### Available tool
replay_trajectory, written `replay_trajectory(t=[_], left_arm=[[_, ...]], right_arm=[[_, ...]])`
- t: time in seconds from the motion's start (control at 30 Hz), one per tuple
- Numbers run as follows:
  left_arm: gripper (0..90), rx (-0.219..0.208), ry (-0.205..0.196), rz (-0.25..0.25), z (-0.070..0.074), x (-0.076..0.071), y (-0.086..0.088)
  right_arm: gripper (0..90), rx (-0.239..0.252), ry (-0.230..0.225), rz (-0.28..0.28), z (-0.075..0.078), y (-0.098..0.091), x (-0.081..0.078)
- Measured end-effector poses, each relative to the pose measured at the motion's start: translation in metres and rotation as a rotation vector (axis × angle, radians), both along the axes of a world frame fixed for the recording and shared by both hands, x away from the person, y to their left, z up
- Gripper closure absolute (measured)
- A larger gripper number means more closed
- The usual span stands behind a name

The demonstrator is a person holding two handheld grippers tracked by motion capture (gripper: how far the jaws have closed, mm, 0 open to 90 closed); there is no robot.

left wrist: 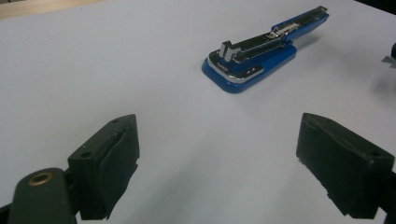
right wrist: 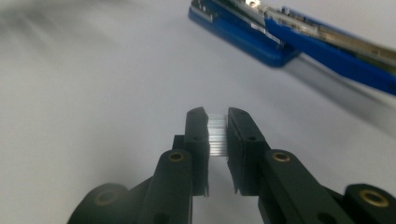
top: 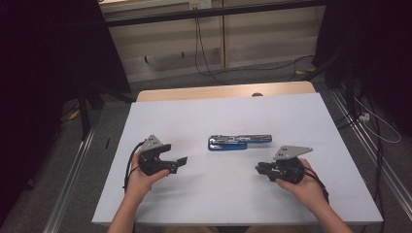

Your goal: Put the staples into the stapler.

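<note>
White table top (top: 218, 199) on my high view, dark floor and cables beyond. Blue stapler (top: 239, 142) lies open at mid-table, its arm swung out flat, between the two grippers and apart from both. My left gripper (top: 179, 163) stands with jaws wide, nothing between them. My right gripper (right wrist: 217, 135) is clamped on a strip of staples (right wrist: 217, 134).

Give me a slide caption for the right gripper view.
Right gripper pinching a strip of staples, with the opened blue stapler lying ahead on the white table.
</note>
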State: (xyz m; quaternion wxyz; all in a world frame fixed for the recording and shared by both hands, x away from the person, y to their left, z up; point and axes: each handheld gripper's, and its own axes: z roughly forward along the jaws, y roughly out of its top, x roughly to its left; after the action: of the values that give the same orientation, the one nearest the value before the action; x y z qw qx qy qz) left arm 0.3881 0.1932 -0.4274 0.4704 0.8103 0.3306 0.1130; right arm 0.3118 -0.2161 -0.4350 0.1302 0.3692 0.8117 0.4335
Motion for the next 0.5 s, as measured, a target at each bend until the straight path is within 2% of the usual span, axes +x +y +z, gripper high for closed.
replay_trajectory(t=[0.13, 0.27, 0.37, 0.5], left_arm=[[13.5, -0.006, 0.005, 0.004, 0.0, 0.0, 0.002], [13.5, -0.01, 0.003, 0.003, 0.001, 0.0, 0.002], [12.9, -0.002, 0.009, 0.013, 0.001, -0.002, 0.003], [12.8, -0.003, -0.003, 0.025, 0.003, -0.004, 0.005]], right_arm=[[79.3, 0.008, -0.027, 0.021, 0.014, 0.004, 0.012], [79.3, -0.023, -0.053, 0.05, 0.026, 0.011, 0.025], [79.3, -0.025, -0.058, 0.06, 0.034, 0.015, 0.034], [79.3, -0.028, -0.069, 0.076, 0.042, 0.02, 0.043]])
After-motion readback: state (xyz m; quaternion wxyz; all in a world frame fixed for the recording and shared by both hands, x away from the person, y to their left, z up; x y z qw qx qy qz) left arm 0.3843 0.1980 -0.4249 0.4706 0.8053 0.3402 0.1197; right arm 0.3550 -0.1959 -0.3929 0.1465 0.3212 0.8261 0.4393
